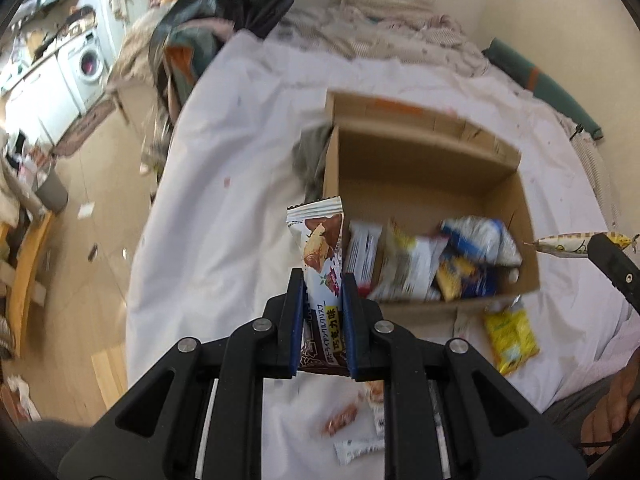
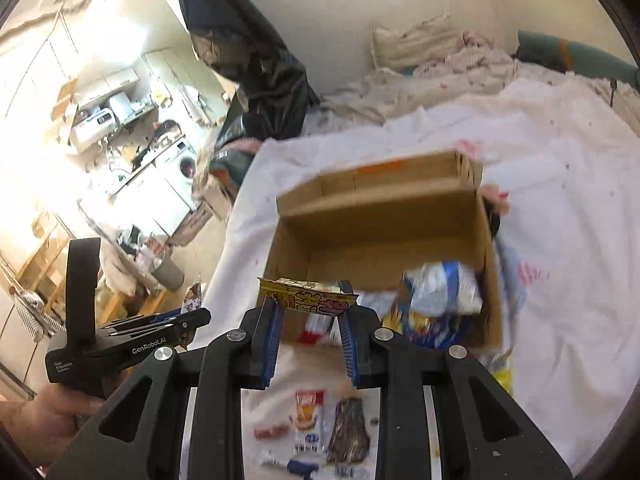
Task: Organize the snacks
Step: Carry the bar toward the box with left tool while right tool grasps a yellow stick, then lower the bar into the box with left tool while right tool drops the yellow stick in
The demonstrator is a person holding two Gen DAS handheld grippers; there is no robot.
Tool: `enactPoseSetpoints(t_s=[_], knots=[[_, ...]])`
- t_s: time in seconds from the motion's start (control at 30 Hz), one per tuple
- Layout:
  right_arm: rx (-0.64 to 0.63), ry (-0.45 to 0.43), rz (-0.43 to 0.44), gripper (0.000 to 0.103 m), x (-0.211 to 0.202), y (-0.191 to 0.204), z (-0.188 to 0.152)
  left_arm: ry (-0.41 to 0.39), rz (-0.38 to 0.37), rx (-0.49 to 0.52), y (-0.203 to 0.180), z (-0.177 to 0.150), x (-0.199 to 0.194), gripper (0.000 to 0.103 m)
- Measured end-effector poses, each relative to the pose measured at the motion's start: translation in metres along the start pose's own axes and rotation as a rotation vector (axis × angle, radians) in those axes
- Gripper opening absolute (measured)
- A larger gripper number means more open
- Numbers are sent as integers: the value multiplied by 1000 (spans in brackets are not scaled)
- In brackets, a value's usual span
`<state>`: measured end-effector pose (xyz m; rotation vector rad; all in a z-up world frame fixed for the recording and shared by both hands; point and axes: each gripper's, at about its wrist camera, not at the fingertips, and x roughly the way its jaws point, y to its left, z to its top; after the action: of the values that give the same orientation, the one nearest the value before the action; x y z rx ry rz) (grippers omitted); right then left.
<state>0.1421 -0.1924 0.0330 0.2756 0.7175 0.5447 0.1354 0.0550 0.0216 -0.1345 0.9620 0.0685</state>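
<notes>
Left gripper (image 1: 322, 300) clamped on chocolate bar (image 1: 320, 256), right gripper (image 2: 308, 320) on yellow packet (image 2: 308, 296); carry over cardboard box (image 1: 420, 152), release low, upright beside packed snacks.

Matt cardboard box (image 1: 432, 168); glossy snack wrappers (image 1: 420, 264); white cloth sheet (image 1: 224, 208).

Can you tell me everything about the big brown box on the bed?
The open brown cardboard box sits upright on the white bed sheet, with no lid on top. Its plain walls look like stiff, thin card, and the far wall has a fold and an orange strip. The far half of its floor is bare. Several crinkly snack packets, white, blue and yellow, are piled at its near end, leaning on each other. A yellow packet lies just outside its near wall.
</notes>
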Motion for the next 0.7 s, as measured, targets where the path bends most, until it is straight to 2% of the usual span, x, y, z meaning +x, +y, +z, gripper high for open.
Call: enactPoseSetpoints(t_s=[0.17,0.3,0.53,0.6,0.7], knots=[[14,-43,-13,28,5,-14,27,-49,-21,38,-17,30,0,14],[59,-51,-4,28,18,-35,23,-71,-48,69,-32,41,10,14],[189,0,-7,28,34,-76,7,-84,-92,96,-43,34,44,14],[195,8,-14,28,38,-81,5,-61,-79,90,-43,31,54,14],[200,44,-7,28,50,-81,1,-35,-123,74,-42,31,60,14]])
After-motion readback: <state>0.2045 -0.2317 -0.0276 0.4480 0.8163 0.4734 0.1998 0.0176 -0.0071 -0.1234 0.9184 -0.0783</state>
